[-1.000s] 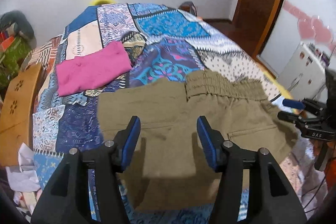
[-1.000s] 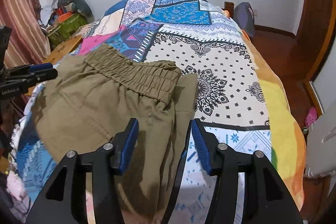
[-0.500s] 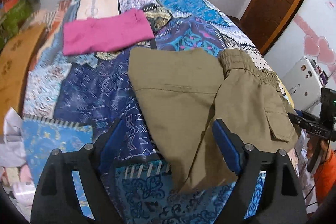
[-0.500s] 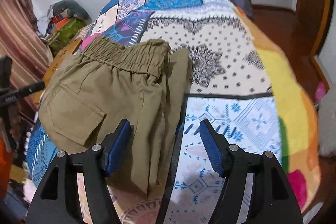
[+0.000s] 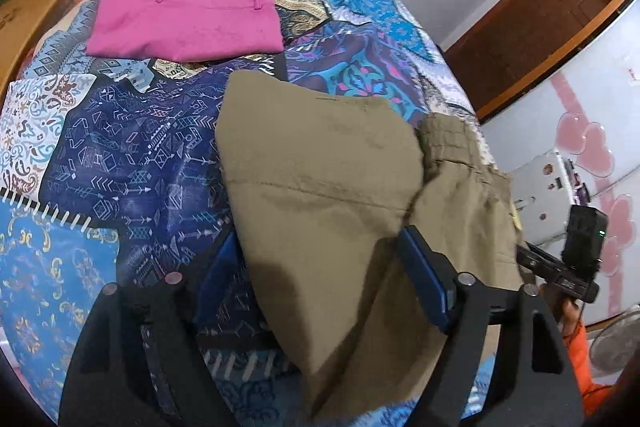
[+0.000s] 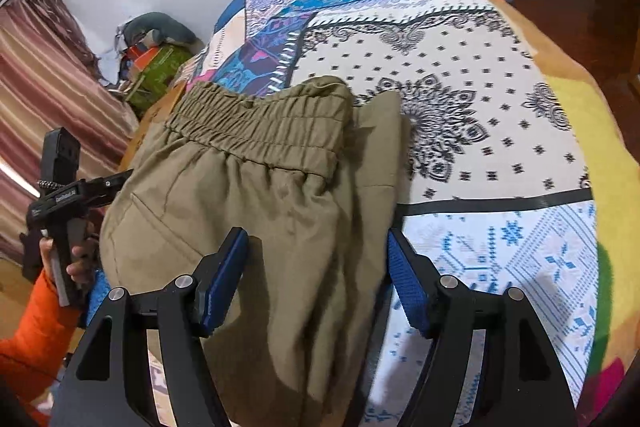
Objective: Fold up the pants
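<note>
Patchwork bedspread covers the bed, and the olive pants lie folded on it, elastic waistband bunched at the far end. A pink garment rests beyond the pants. Their near edge is cut off behind both tools. The left gripper and right gripper hover low over the pants, tongs spread apart, holding nothing.

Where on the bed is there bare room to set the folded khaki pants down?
Free: white paisley bedspread right of the khaki pants, out to the yellow edge; also the dark blue patch between the pants and the pink garment. Crowded: the near edge, where the left gripper and right gripper straddle the pants.
</note>
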Demonstrator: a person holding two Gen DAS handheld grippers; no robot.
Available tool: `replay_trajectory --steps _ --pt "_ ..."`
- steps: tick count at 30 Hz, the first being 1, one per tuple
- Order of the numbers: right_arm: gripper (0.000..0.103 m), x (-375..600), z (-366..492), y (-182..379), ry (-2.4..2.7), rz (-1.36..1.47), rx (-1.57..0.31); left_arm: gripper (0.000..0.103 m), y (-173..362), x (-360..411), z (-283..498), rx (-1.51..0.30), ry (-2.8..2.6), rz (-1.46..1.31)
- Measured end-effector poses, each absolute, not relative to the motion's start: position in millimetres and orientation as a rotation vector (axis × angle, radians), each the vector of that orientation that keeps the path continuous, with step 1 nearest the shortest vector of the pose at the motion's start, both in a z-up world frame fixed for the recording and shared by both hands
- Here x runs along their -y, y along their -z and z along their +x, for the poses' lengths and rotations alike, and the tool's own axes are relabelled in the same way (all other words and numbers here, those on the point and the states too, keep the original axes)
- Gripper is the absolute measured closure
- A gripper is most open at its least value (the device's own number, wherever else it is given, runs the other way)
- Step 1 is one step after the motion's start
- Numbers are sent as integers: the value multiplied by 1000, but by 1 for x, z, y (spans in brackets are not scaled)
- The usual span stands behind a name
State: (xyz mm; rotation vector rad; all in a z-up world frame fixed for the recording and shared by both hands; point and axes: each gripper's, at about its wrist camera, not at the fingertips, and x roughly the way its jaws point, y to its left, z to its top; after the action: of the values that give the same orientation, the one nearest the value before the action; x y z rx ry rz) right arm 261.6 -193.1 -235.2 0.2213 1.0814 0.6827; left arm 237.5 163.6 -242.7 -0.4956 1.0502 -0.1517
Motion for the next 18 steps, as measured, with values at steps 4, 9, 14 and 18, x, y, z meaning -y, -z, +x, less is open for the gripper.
replay_trajectory --steps 4,9,14,18 --pt "38 196 256 235 -707 220 -1087 28 236 -161 224 -1052 168 -481" --pt "38 200 243 234 -738 200 -1092 28 239 -160 216 -1055 202 -486" --pt "38 199 245 237 -745 211 -1097 28 251 -166 236 -1081 197 -518" --pt "37 193 254 239 -737 228 -1083 29 251 -170 255 -1071 199 -526"
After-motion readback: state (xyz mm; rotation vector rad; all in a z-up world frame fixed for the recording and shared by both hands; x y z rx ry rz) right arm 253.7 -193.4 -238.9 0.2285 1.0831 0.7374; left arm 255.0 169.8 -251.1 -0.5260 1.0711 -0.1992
